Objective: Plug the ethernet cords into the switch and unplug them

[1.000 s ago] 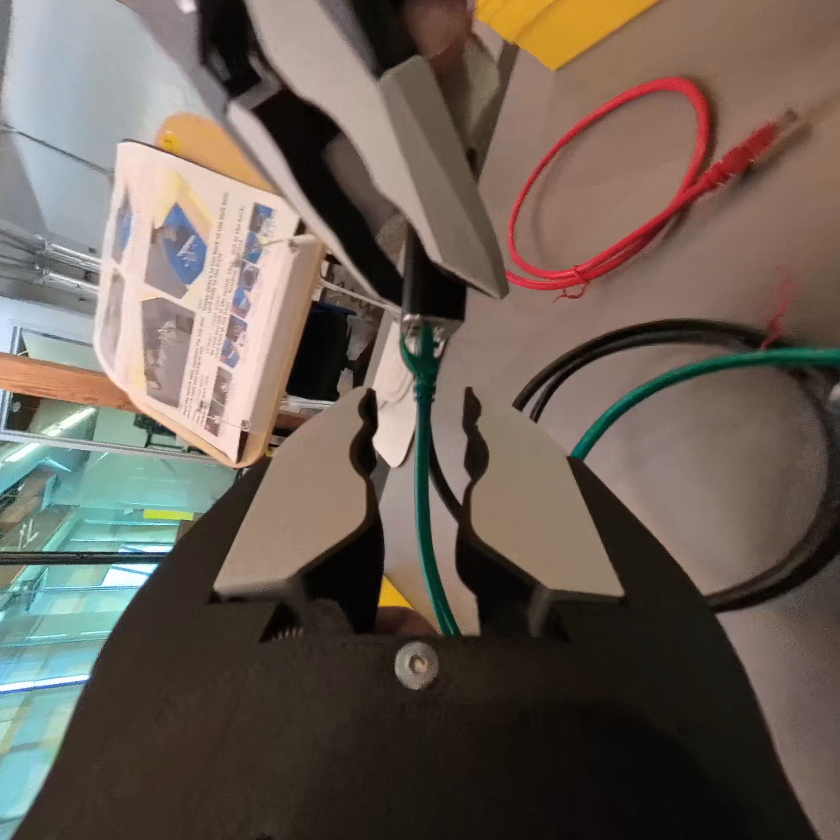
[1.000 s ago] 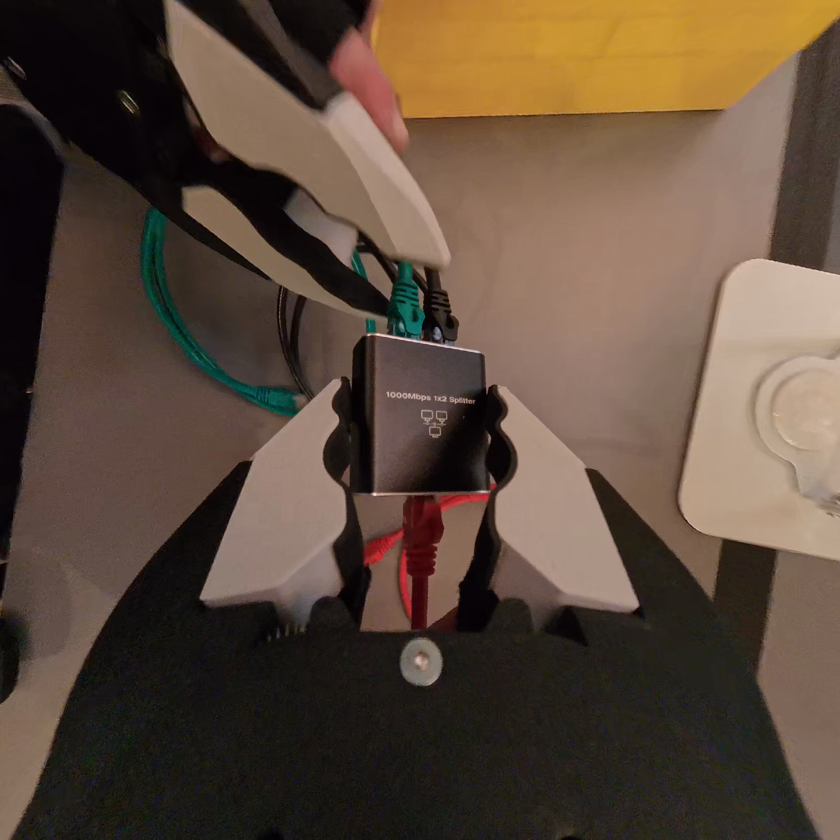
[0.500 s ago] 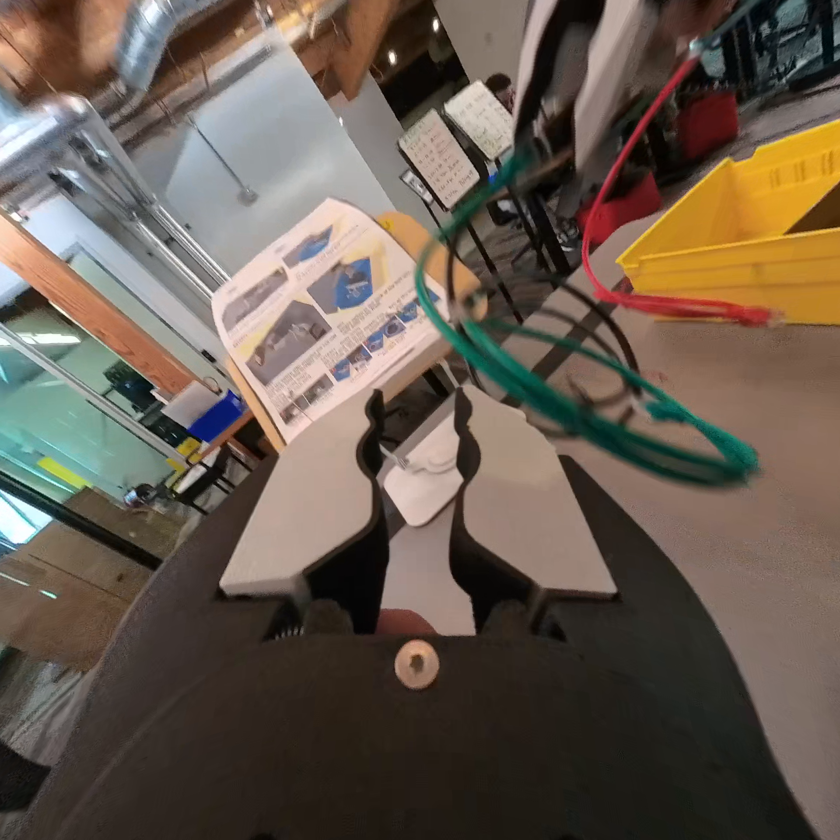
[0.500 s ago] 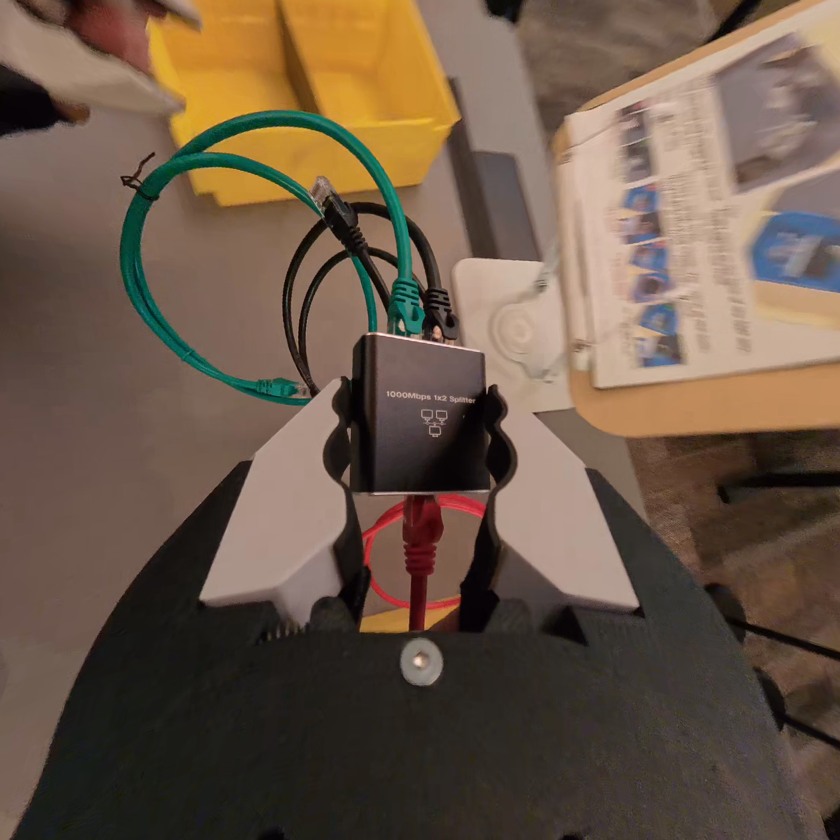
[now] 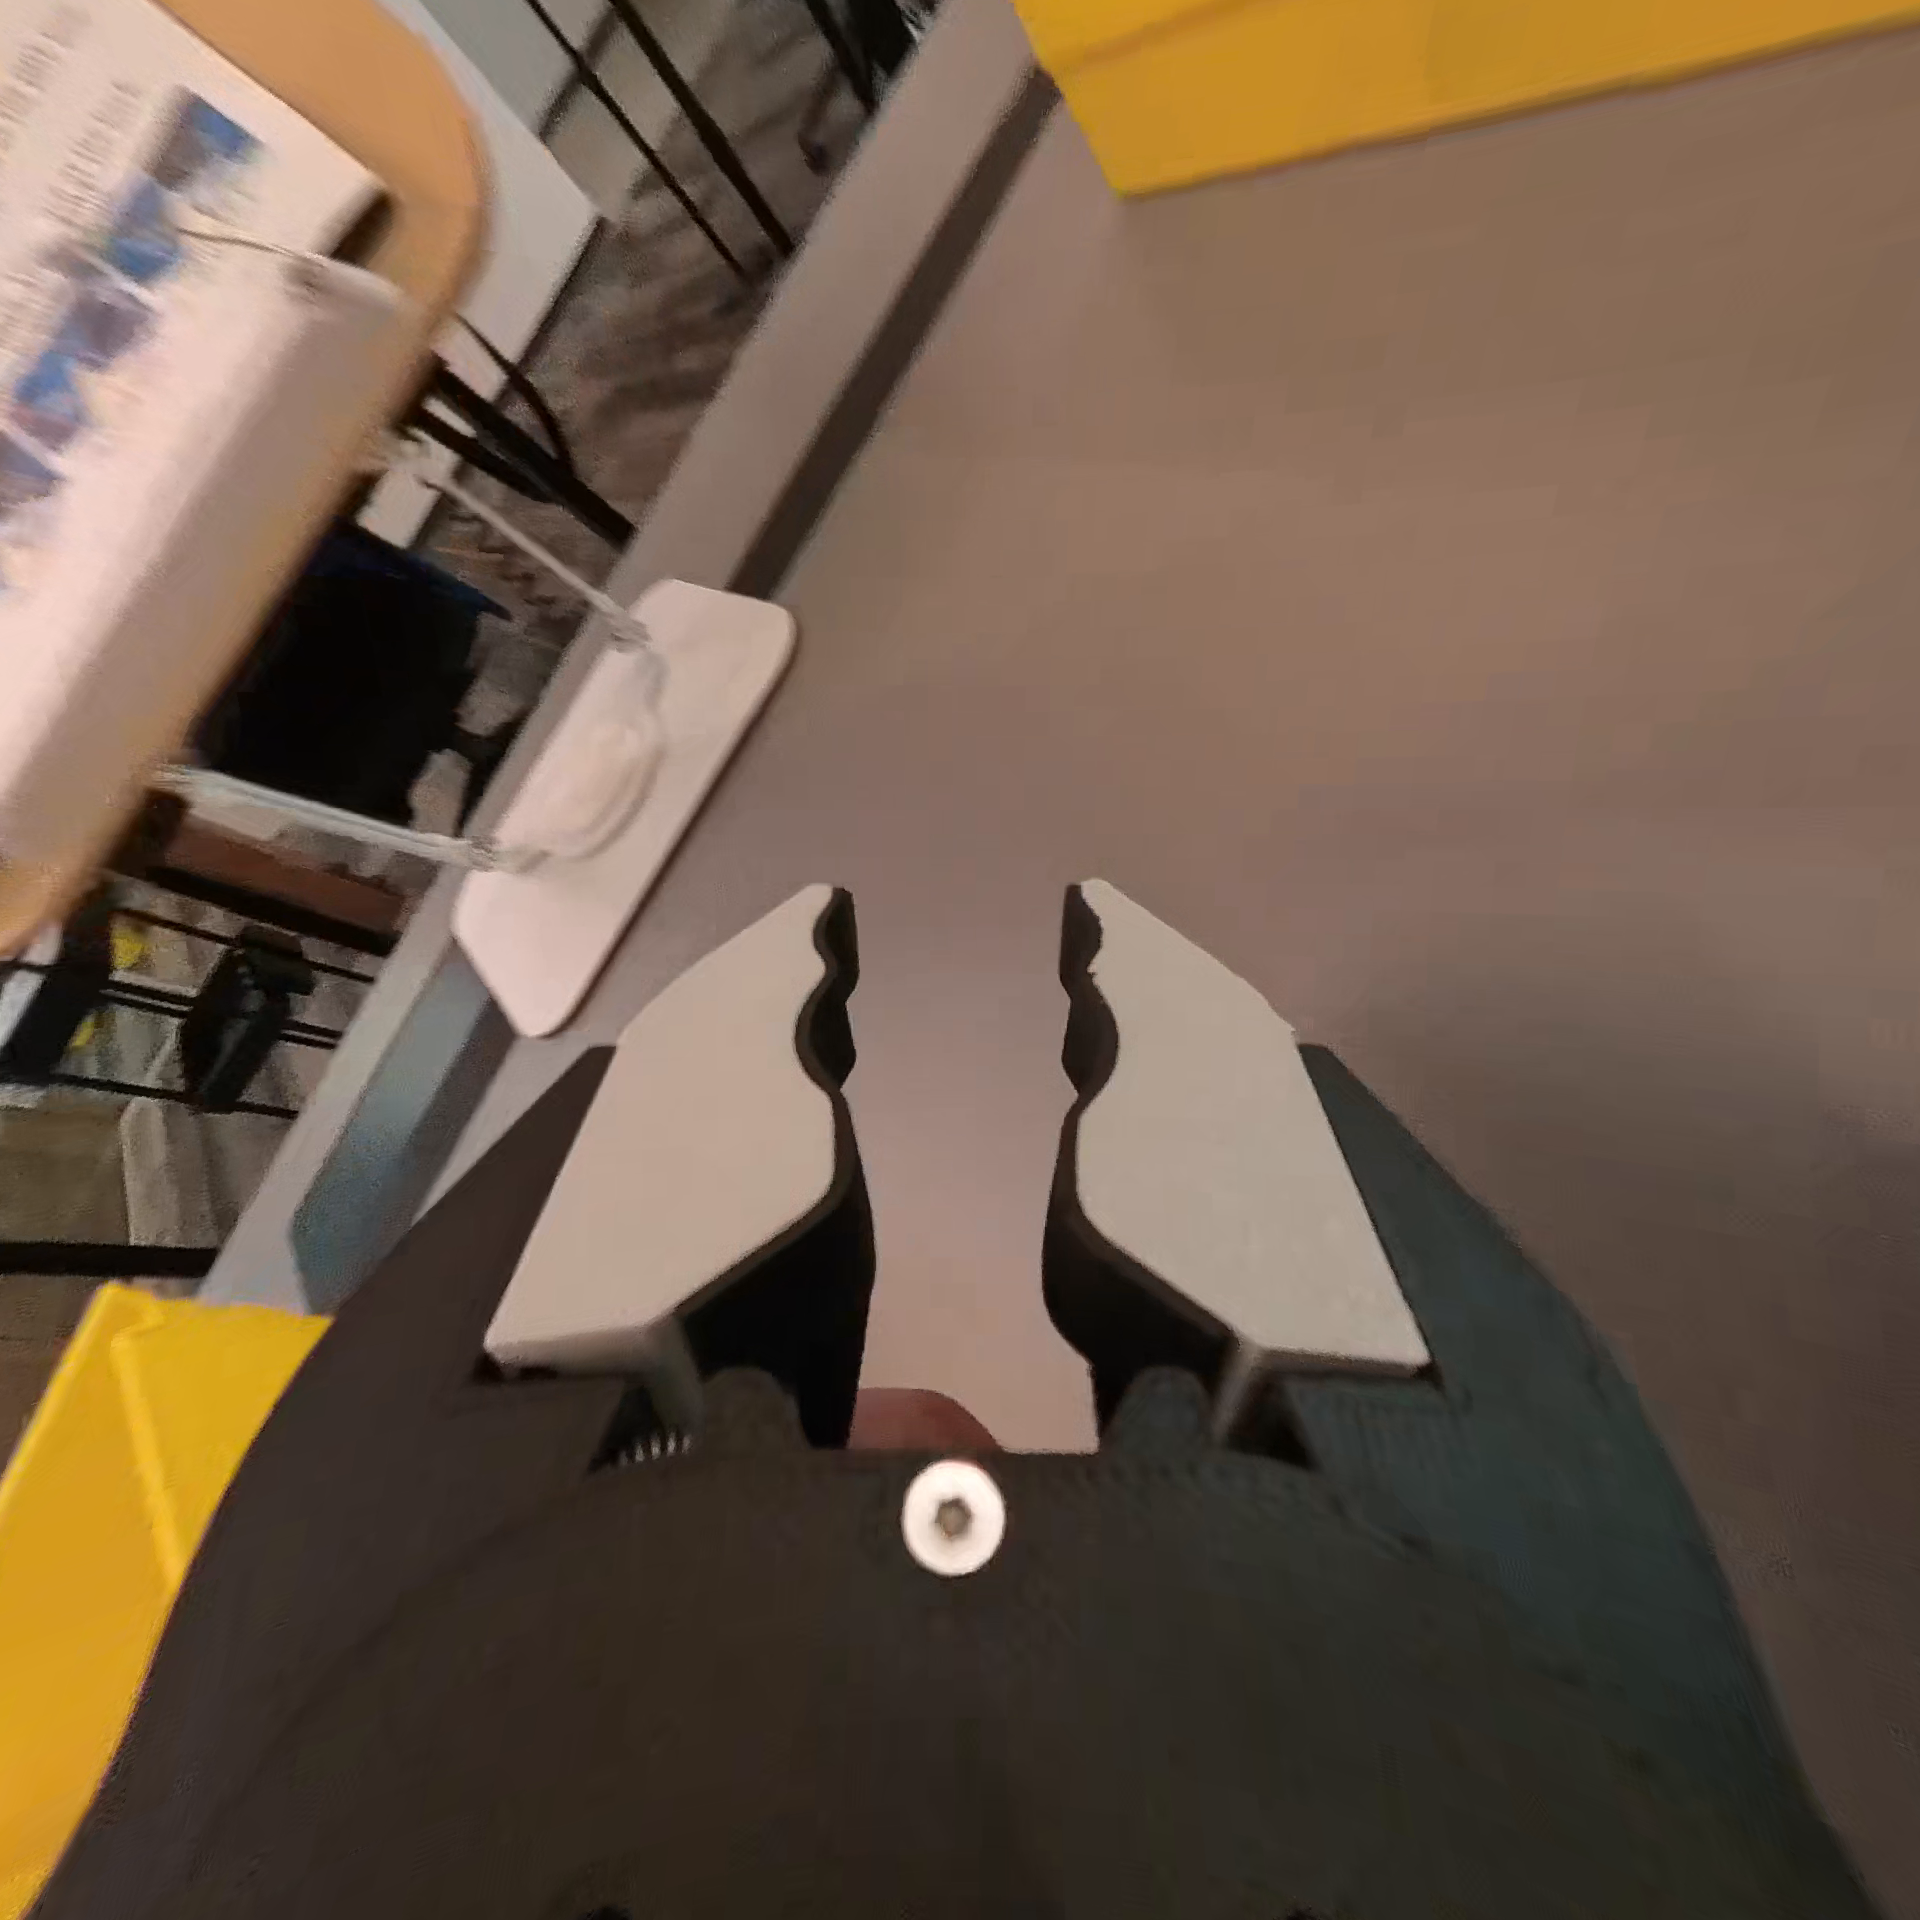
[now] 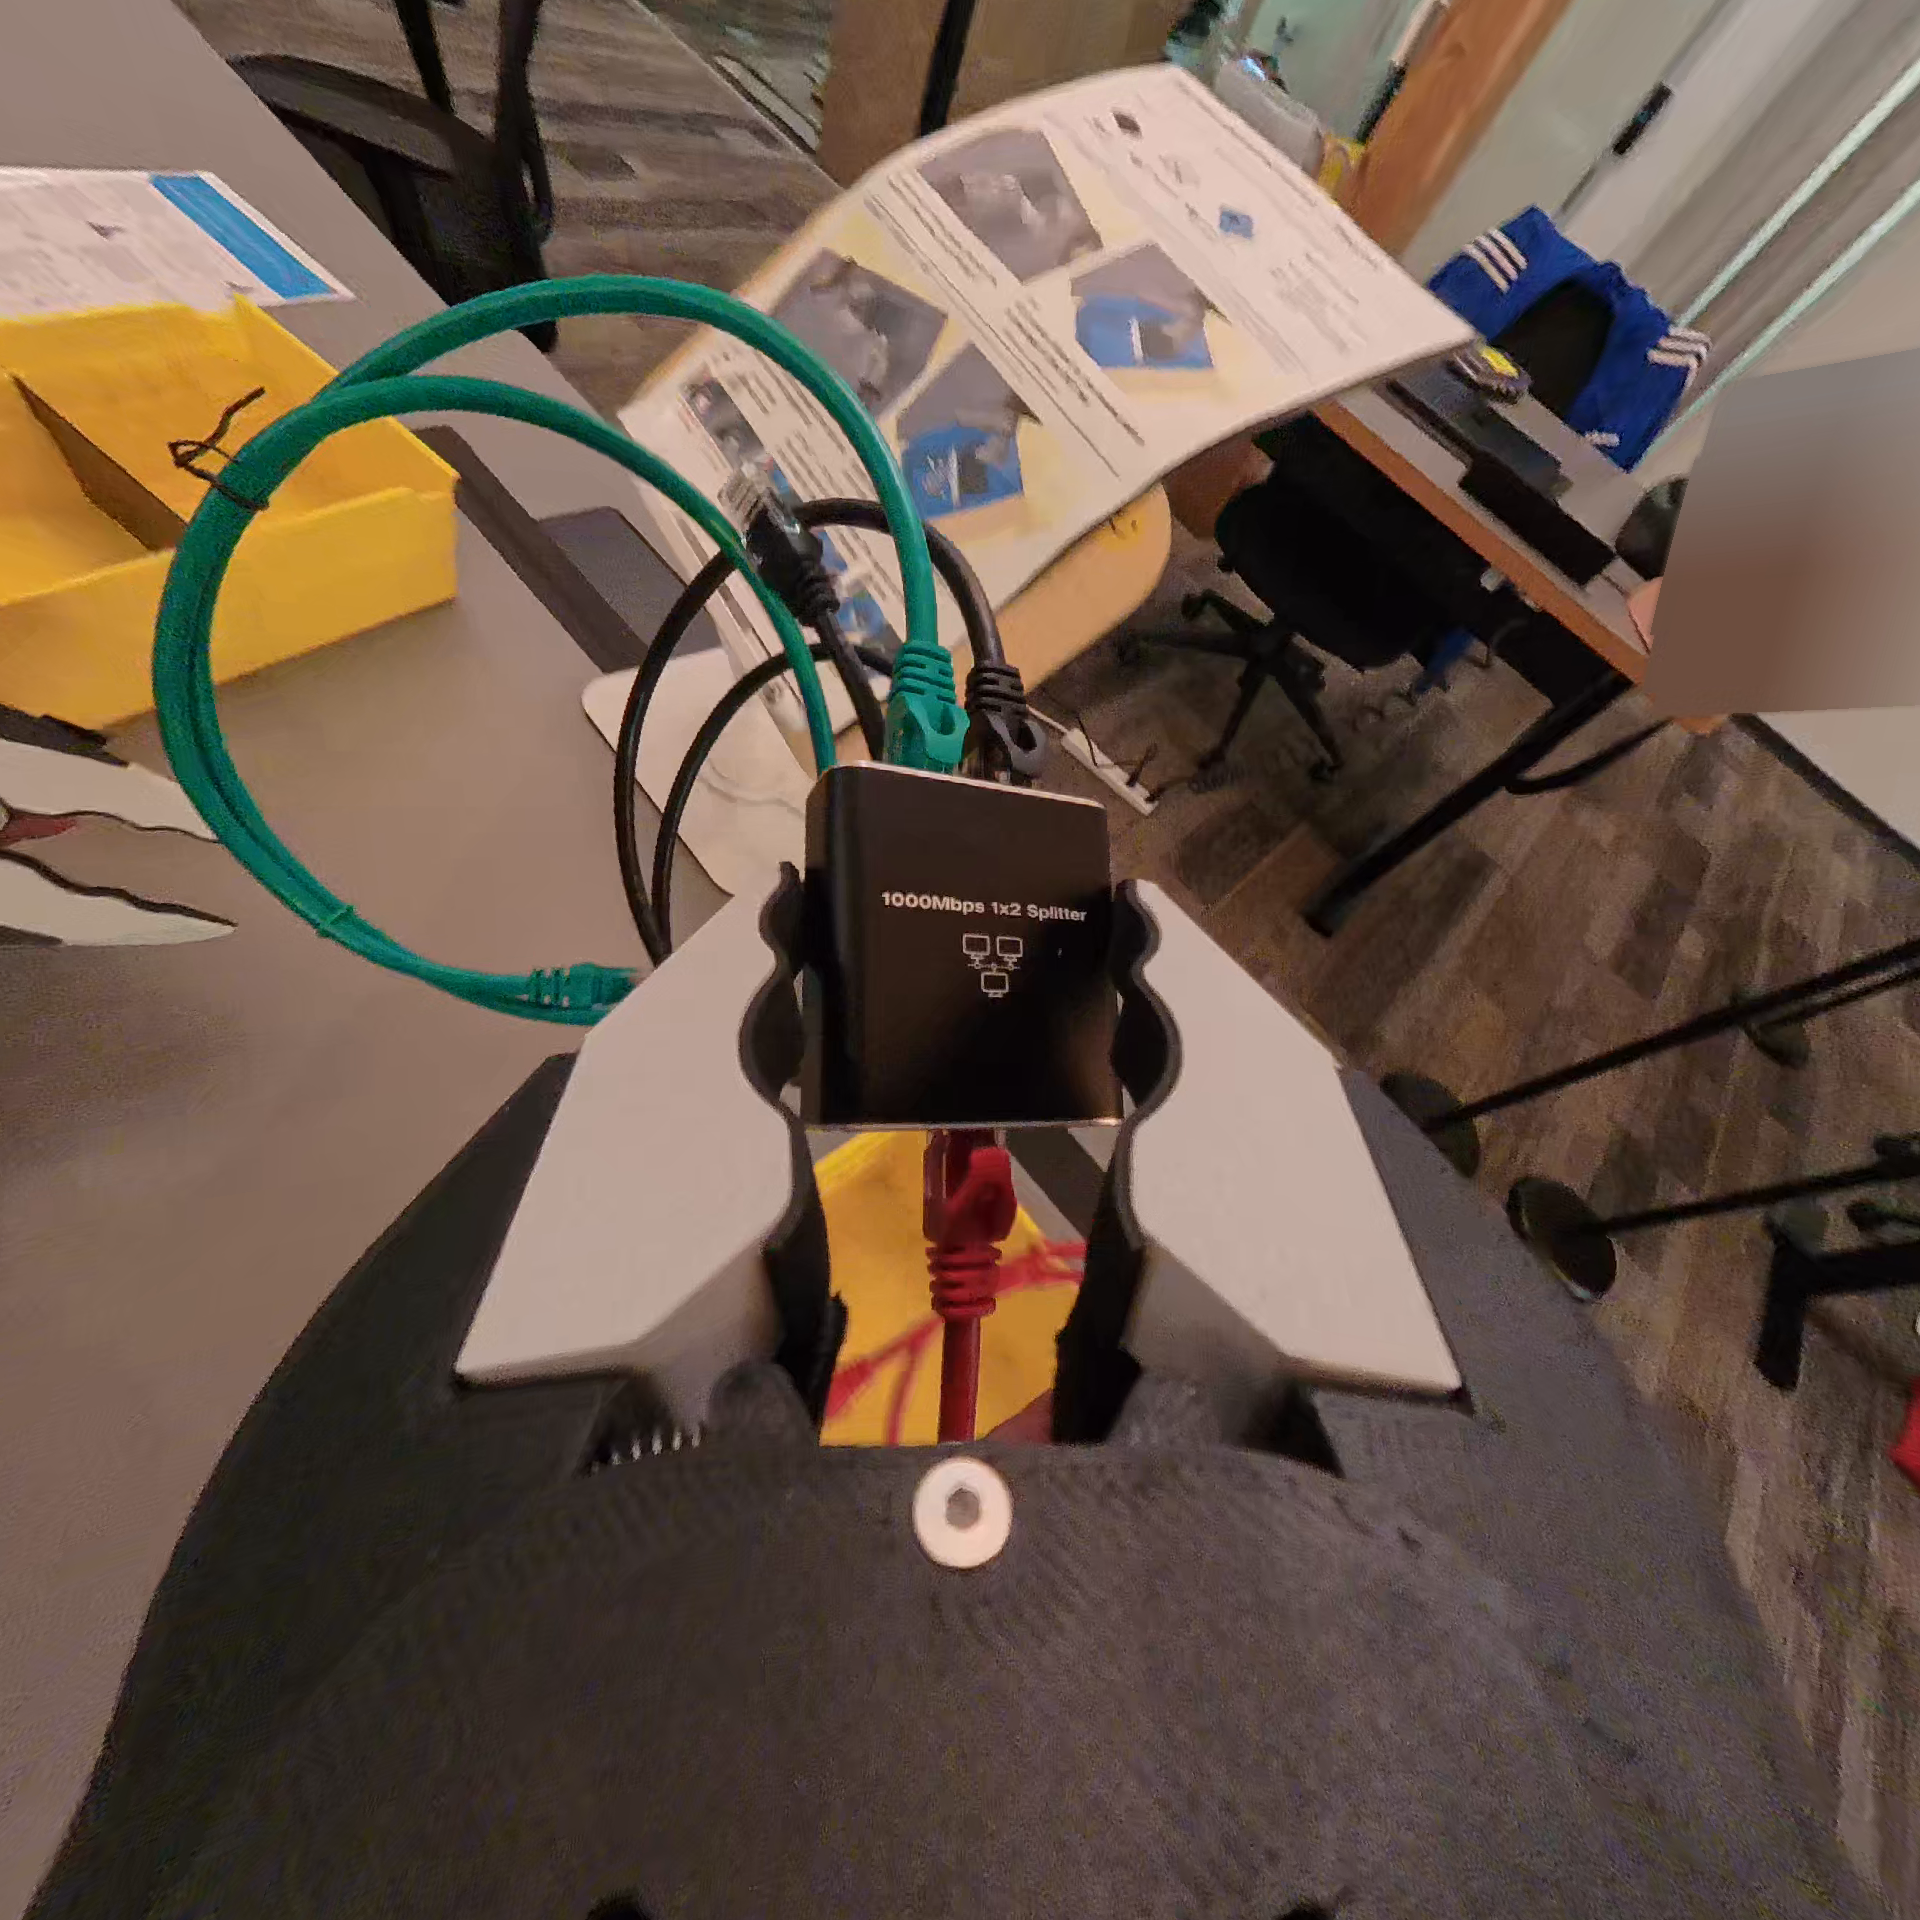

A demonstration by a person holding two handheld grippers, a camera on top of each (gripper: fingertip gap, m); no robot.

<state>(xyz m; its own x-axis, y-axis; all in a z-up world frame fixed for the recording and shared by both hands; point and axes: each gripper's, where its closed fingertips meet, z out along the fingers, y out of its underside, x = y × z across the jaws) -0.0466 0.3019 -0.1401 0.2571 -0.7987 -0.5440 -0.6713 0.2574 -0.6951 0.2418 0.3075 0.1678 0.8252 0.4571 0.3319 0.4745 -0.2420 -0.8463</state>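
My right gripper (image 6: 961,914) is shut on the small black switch (image 6: 961,956) and holds it up in the air above the grey table (image 6: 312,1091). A green cord (image 6: 249,582) and a black cord (image 6: 997,696) are plugged into its far end and loop upward, with their free plugs hanging loose. A red cord (image 6: 966,1236) is plugged into its near end and hangs down between the fingers. My left gripper (image 5: 958,940) is open and empty, low over the bare table (image 5: 1351,623); its fingertips also show at the left edge of the right wrist view (image 6: 94,862).
A yellow bin (image 6: 208,488) stands at the table's far left; yellow bin edges (image 5: 1351,94) also show in the left wrist view. A white stand base (image 5: 644,790) holds a printed sheet (image 6: 1039,301) near the table edge. Chairs and desks stand beyond. Spacing between my two grippers at the tips: around 40 cm.
My right gripper has lifted the switch with its three cords off the table and tilted up. My left gripper has let the green cord slip out and swung down toward the bare table.
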